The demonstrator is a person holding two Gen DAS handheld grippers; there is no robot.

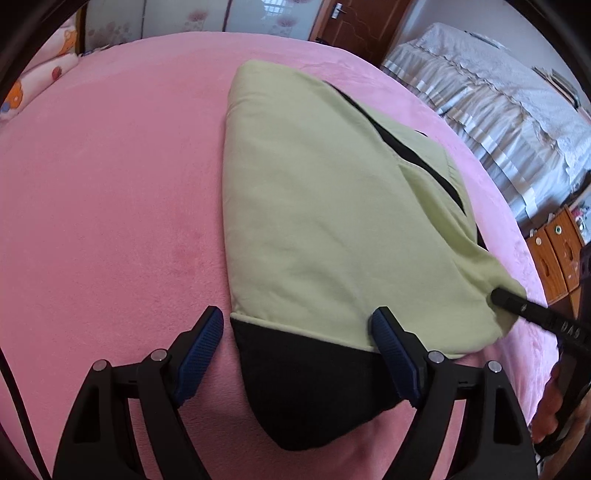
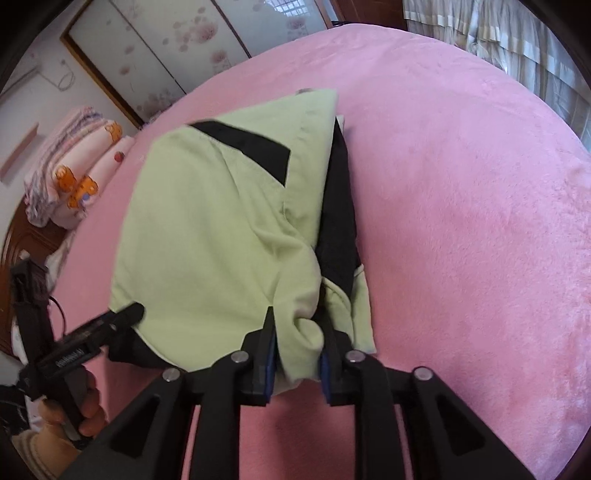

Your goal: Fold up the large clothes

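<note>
A light green garment (image 1: pixel 325 221) with black panels lies folded on the pink bed; it also shows in the right wrist view (image 2: pixel 207 229). My left gripper (image 1: pixel 301 325) is open, its fingers on either side of the garment's near black and green edge, gripping nothing. My right gripper (image 2: pixel 299 321) is shut on a bunched green corner of the garment (image 2: pixel 303 332) at its near right end. The right gripper's finger (image 1: pixel 517 306) shows in the left wrist view at the garment's right corner. The left gripper (image 2: pixel 122 314) shows at the garment's near left corner.
The pink blanket (image 1: pixel 110 203) covers the whole bed. Folded patterned bedding (image 2: pixel 70 177) lies at the headboard. A second bed with grey covers (image 1: pixel 498 103) and wooden drawers (image 1: pixel 557 251) stand to the right. A door (image 1: pixel 354 22) and sliding floral panels (image 2: pixel 177 48) are behind.
</note>
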